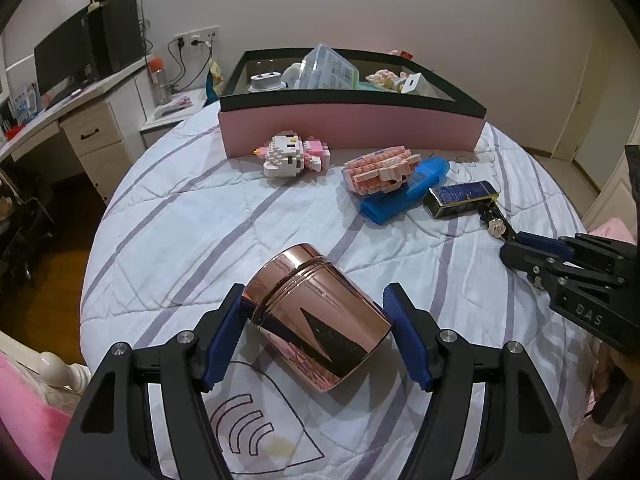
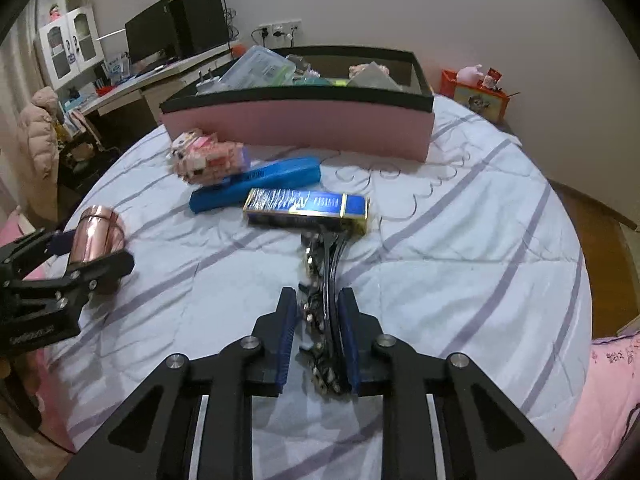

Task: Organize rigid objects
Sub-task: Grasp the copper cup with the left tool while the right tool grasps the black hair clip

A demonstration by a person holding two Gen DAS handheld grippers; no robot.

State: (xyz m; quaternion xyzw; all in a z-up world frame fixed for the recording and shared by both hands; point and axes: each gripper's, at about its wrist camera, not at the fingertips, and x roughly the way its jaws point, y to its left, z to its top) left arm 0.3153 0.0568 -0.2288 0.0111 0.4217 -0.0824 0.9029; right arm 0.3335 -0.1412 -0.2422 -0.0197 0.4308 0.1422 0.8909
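My left gripper [image 1: 316, 300] is shut on a rose-gold metal canister [image 1: 320, 320], tilted above the quilt; it also shows in the right wrist view [image 2: 98, 240]. My right gripper [image 2: 318, 304] is shut on a black jewelled hair clip [image 2: 320, 280], which also shows in the left wrist view [image 1: 494, 220]. On the bed lie a white-and-pink brick cat [image 1: 294, 154], a pink brick figure [image 1: 380, 168], a blue case [image 1: 404, 192] and a blue-and-gold box [image 2: 306, 210]. The pink box with a black rim [image 1: 352, 122] stands behind them, holding several items.
The bed's quilt [image 1: 180, 220] has purple stripes. A desk with a monitor [image 1: 60, 60] and drawers stands to the left. A red-orange toy box [image 2: 476, 94] sits at the far right by the wall. Wooden floor lies beyond the bed edges.
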